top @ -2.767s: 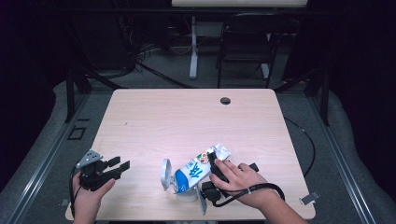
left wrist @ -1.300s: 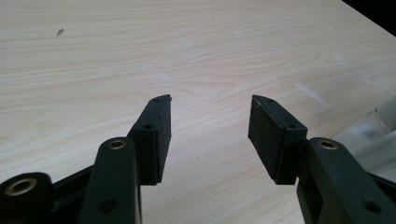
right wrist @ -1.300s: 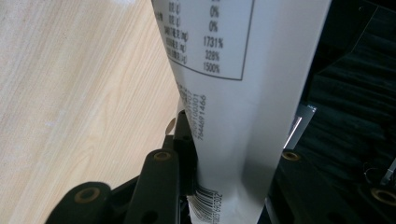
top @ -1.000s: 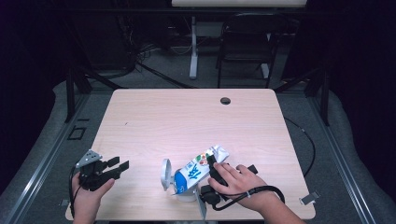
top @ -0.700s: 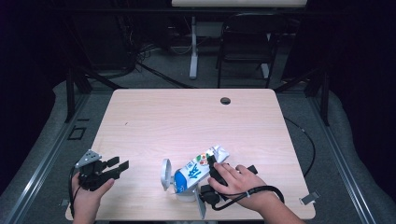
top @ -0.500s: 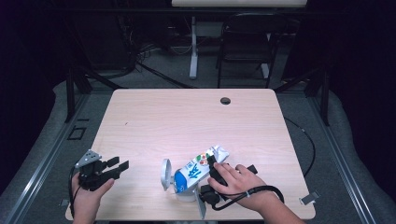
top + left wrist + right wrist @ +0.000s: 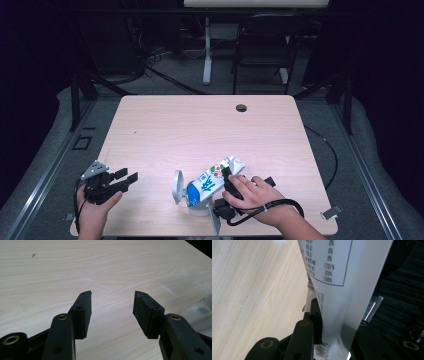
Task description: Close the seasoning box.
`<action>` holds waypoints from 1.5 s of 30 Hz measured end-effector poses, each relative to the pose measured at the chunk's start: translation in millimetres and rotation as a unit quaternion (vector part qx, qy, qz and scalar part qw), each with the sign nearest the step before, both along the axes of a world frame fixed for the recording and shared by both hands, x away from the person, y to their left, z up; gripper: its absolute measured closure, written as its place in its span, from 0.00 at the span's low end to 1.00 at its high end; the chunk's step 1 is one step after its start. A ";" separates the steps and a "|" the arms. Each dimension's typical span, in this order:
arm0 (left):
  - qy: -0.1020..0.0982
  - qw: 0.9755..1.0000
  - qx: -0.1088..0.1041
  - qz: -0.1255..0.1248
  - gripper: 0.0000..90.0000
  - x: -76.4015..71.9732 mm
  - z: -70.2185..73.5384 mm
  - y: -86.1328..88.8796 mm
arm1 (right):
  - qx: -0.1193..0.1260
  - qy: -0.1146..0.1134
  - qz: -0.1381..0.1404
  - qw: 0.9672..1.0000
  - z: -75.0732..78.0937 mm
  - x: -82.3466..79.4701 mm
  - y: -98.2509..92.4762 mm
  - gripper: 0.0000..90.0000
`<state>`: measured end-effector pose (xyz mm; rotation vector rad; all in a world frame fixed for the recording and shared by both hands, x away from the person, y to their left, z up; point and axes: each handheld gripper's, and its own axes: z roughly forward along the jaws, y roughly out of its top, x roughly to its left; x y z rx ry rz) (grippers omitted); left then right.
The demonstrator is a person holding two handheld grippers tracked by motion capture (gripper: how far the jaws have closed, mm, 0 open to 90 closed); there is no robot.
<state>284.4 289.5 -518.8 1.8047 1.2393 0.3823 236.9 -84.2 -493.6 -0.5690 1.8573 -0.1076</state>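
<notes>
Here, high view: carton point(image 7: 212, 181) tilted | right gripper view: right claw point(image 7: 334, 325) clamping it

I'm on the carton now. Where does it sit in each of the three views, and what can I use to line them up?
High view: the carton lies near the table's front edge, right of centre, at the right gripper.
Left gripper view: a pale shape at the far right edge; too little to tell.
Right gripper view: the carton stands between the jaws, pads pressing it.
Shared landmark: the light wood tabletop.
</notes>
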 end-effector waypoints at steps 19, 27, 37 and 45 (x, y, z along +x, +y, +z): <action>0.004 1.000 0.000 0.001 0.55 0.1 -0.7 0.3 | 0.004 0.008 -0.008 1.000 2.9 -3.5 -0.5 0.88; 0.004 1.000 0.000 0.001 0.55 0.1 -0.6 0.1 | -0.004 0.010 -0.005 1.000 4.8 -4.1 0.5 0.89; 0.004 1.000 0.000 0.002 0.55 0.2 -1.1 0.4 | -0.006 0.005 0.002 1.000 5.0 -4.9 -0.5 0.89; 0.004 1.000 0.000 0.002 0.55 0.2 -1.0 0.7 | -0.006 0.006 0.003 1.000 5.8 -5.4 -0.8 0.90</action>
